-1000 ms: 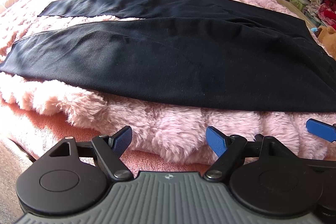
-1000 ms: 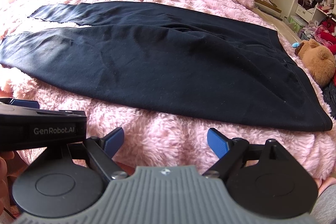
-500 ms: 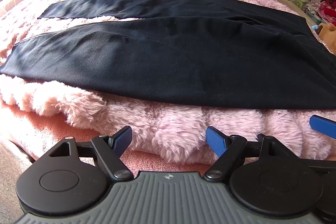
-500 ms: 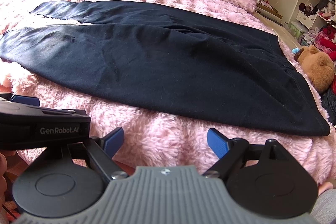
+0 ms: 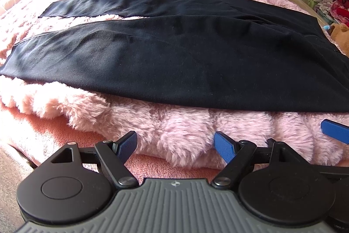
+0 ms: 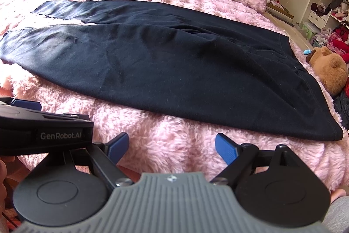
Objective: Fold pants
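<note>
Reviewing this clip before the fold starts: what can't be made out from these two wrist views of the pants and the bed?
- Left wrist view: the pants run off the right edge, so the waistband end is cut off.
- Both views: the underside of the pants is hidden against the pink blanket.
- Right wrist view: the left gripper hides the bed edge behind it.
- Right wrist view: the brown plush toy is cut by the frame edge; shelf clutter is too small to identify.
</note>
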Action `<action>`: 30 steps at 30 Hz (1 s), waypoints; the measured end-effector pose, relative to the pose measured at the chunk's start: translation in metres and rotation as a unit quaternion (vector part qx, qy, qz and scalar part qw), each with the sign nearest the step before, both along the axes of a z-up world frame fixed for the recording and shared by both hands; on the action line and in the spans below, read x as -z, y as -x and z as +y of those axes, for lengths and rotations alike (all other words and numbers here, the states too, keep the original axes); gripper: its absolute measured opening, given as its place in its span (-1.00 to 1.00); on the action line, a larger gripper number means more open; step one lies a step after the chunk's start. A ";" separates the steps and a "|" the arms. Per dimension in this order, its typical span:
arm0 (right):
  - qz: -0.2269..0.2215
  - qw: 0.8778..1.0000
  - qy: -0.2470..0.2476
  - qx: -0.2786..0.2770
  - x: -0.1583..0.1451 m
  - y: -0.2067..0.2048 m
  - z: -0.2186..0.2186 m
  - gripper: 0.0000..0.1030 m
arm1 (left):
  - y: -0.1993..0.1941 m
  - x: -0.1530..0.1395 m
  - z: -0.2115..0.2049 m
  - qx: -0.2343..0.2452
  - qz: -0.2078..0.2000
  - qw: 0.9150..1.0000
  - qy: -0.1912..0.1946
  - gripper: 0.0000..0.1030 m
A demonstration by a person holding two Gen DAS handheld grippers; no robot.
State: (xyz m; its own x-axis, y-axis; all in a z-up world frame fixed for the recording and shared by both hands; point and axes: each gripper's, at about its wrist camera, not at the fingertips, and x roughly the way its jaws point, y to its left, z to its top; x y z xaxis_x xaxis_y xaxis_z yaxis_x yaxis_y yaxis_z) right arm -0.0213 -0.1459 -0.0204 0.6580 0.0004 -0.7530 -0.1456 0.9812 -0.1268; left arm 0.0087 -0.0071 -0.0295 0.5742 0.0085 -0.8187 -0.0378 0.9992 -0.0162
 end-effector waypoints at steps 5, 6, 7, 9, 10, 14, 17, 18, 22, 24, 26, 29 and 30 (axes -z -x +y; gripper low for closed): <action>0.000 1.000 0.002 -0.001 0.000 0.000 0.001 0.60 | 0.000 0.001 0.000 0.002 -0.001 1.000 -0.001 0.82; -0.001 1.000 0.002 -0.001 0.000 0.000 0.001 0.60 | 0.000 0.001 0.000 0.002 -0.001 1.000 0.000 0.82; -0.001 1.000 0.001 -0.001 0.000 0.000 0.001 0.60 | 0.000 0.001 0.000 0.002 -0.002 1.000 0.000 0.82; -0.002 1.000 -0.001 -0.001 0.000 0.000 0.001 0.60 | 0.001 0.000 0.001 0.002 -0.005 1.000 0.000 0.82; -0.003 1.000 -0.002 0.000 0.000 0.000 0.001 0.60 | 0.002 -0.001 0.001 0.003 -0.008 1.000 0.000 0.81; -0.006 1.000 -0.006 0.006 -0.001 -0.001 -0.001 0.60 | 0.006 -0.012 0.008 0.009 -0.033 0.999 0.016 0.81; -0.006 1.000 -0.006 0.014 -0.002 -0.004 -0.004 0.60 | 0.007 -0.029 0.029 -0.009 -0.073 0.997 0.036 0.81; -0.007 1.000 -0.006 0.017 -0.002 -0.005 -0.004 0.60 | 0.006 -0.037 0.042 -0.026 -0.088 0.995 0.044 0.81; -0.005 1.000 -0.008 0.025 -0.001 -0.009 -0.005 0.61 | -0.005 -0.059 0.109 -0.114 -0.130 0.981 0.085 0.76; -0.002 1.000 -0.008 0.025 0.000 -0.010 -0.003 0.61 | -0.014 -0.065 0.150 -0.140 -0.129 0.976 0.109 0.46; 0.000 1.000 -0.005 0.022 0.003 -0.011 0.000 0.61 | -0.020 -0.066 0.186 -0.142 -0.141 0.972 0.124 0.39; -0.001 1.000 -0.018 0.025 0.005 -0.012 0.001 0.61 | -0.026 -0.057 0.236 -0.181 -0.167 0.960 0.131 0.23; -0.003 0.999 -0.035 0.030 0.004 -0.012 0.000 0.61 | -0.028 -0.051 0.254 -0.210 -0.170 0.952 0.141 0.12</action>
State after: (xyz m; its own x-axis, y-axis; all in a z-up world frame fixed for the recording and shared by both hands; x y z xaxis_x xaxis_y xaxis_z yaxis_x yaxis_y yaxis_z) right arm -0.0094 -0.1460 -0.0246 0.6625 0.0137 -0.7489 -0.0865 0.9945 -0.0583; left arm 0.0366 0.2473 0.0217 0.8012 0.1039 -0.5893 -0.3780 0.8513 -0.3638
